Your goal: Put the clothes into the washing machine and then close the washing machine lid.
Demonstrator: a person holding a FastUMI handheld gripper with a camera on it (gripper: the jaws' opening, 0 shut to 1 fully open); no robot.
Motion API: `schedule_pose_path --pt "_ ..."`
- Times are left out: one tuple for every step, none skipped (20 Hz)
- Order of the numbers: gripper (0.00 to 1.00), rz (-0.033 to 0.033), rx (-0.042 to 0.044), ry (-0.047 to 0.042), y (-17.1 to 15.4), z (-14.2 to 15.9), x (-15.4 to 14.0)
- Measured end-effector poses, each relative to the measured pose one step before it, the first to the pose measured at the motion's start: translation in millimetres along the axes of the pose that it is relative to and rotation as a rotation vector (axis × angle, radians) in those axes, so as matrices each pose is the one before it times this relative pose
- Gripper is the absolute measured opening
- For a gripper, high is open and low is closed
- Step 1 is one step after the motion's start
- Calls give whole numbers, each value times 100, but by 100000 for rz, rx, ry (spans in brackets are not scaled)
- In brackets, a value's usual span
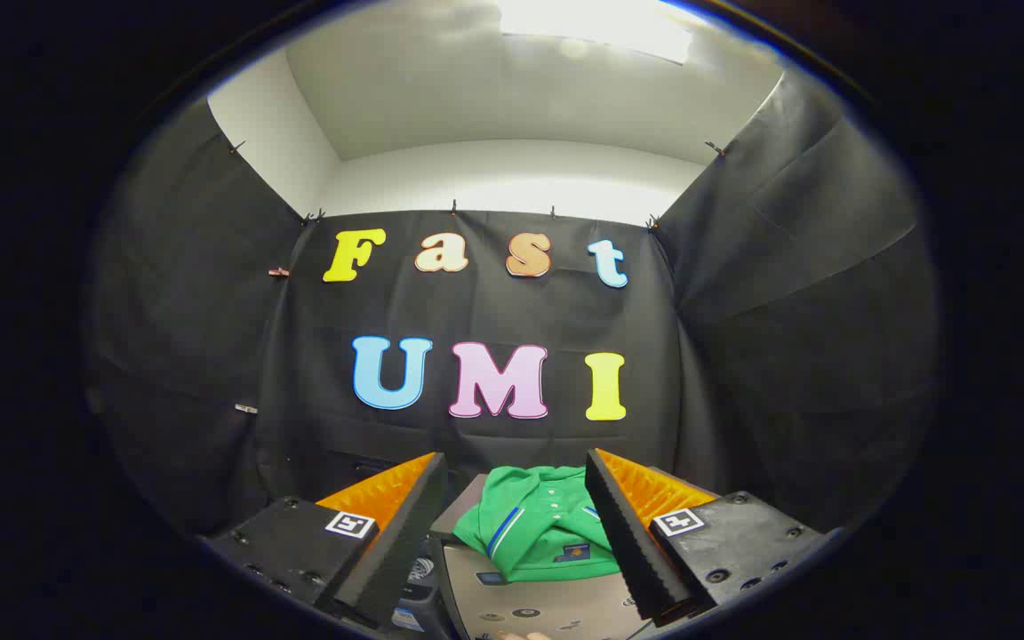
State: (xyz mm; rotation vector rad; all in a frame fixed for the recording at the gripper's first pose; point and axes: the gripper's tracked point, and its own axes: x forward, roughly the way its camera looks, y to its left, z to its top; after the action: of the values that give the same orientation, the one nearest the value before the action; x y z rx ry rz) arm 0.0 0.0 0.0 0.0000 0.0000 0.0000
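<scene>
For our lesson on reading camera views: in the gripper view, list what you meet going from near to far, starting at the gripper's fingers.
Gripper, fingers open → grey washing machine top below and between the fingers → green shirt lying on it, just ahead between the fingers → black cloth wall beyond.

A grey washing machine (556,604) serves as the carrying surface; its flat top panel bears a row of round printed control marks along the near edge. A folded green garment (539,533), with white-and-blue trim, a buttoned placket and a small dark patch, lies directly on the far part of this top. The fingers of the hand-held gripper (512,524) stand wide apart and touch nothing, the garment appearing between and just beyond them. What supports the machine cannot be told.
</scene>
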Motion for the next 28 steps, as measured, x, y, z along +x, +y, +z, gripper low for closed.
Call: schedule_pose_path --pt "98 -73 384 225 -55 -72 97" --pt "98 -132 506 131 -124 5 -5" --pt "98 -47 575 20 -97 107 12" --pt "98 43 333 63 59 3 -60" --pt "98 38 87 284 -85 -16 17" --pt "98 87 -177 288 -39 16 13" --pt "97 161 -240 242 50 0 5" --pt "98 125 -163 174 -21 12 -76" --pt "98 209 73 107 -36 46 -62" --pt "98 335 457 76 5 10 -5" --pt "98 149 493 73 81 49 -36" --pt "98 68 526 -76 -6 20 70" --pt "98 71 454 -194 -92 136 53" --pt "98 207 295 -248 24 81 -3" --pt "98 288 363 -263 88 90 -34" --pt "97 100 160 -98 81 98 8" --pt "97 126 85 166 9 -40 76" --pt "97 104 -31 308 83 -45 67" --pt "98 -55 -123 277 73 -119 77" --pt "97 -166 -97 231 -27 -51 115" --pt "97 -293 5 172 57 48 79" --pt "97 -163 57 -15 14 57 63" --pt "97 -177 -79 -19 -20 60 56" --pt "98 -267 -240 109 -67 52 133" --pt "97 -480 -390 -18 -114 45 250" --pt "97 -315 -274 86 -145 74 241" --pt "98 -312 -174 232 37 49 241" --pt "97 -268 -64 147 -47 160 372"
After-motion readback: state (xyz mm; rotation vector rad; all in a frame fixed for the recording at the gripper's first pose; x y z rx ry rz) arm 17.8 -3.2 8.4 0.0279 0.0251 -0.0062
